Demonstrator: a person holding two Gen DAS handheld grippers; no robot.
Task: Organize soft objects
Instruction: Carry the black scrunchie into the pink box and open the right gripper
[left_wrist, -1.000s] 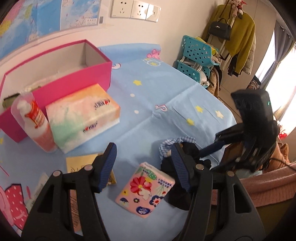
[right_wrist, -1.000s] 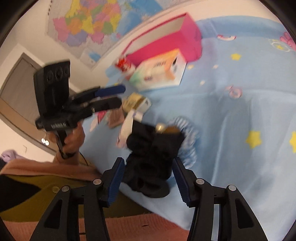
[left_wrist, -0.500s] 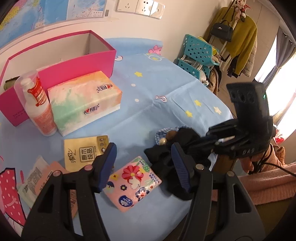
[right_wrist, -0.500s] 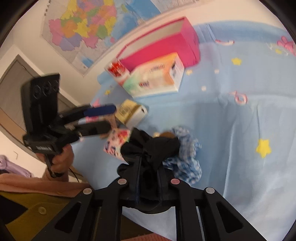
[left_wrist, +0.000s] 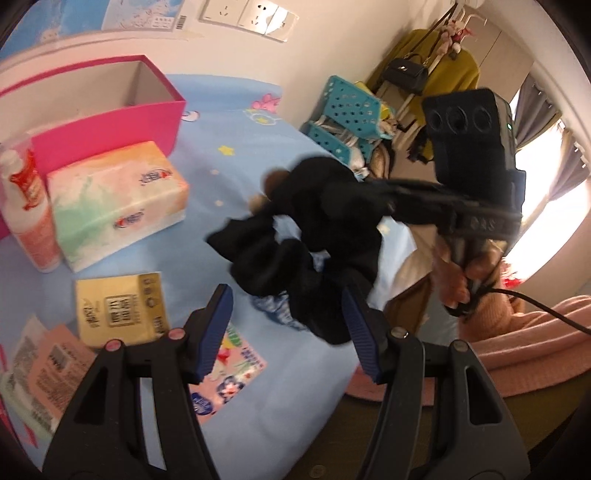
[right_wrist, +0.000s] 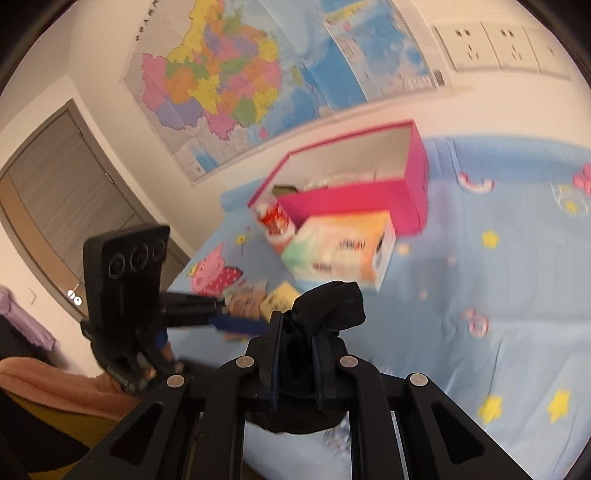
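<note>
The right gripper (right_wrist: 297, 345) pinches a black scrunchie (left_wrist: 314, 236); only the left view shows it dangling mid-frame. The left gripper (left_wrist: 286, 328) gapes wide, holding nothing.

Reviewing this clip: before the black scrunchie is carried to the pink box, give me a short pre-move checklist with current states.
1. Right tool shut on black scrunchie: ok.
2. Scrunchie lifted off the blue tablecloth: ok.
3. Left tool open and holding nothing: ok.
4. Pink box open on top: ok.
5. Free room inside the box: cannot tell, something already lies in it.
6. Blue checked scrunchie not snagged on the black one: cannot tell.
</note>
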